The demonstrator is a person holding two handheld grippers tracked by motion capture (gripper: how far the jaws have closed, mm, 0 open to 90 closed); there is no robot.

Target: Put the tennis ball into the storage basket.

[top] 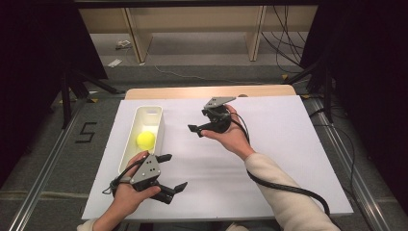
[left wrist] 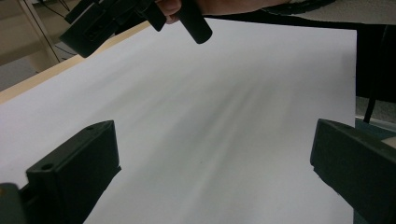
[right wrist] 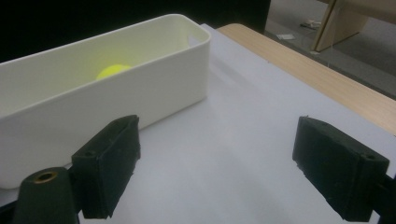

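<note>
Nearest the person, the left tool [top: 172, 172] is held low over the white sheet [top: 269, 159] on the desk [top: 183, 92], its jaws spread wide with nothing between them; its own view confirms bare sheet between the jaws. Just beyond it lies the white bin [top: 129, 144], long and narrow, at the left part of the sheet, with the yellow ball [top: 146, 139] resting inside near its middle. Farther on, the right tool [top: 198, 130] is raised above the sheet's centre, near the bin but apart from it, jaws likewise wide apart and empty. In the right gripper view the bin [right wrist: 154, 88] stands ahead left, the ball [right wrist: 112, 71] partly hidden by its wall.
</note>
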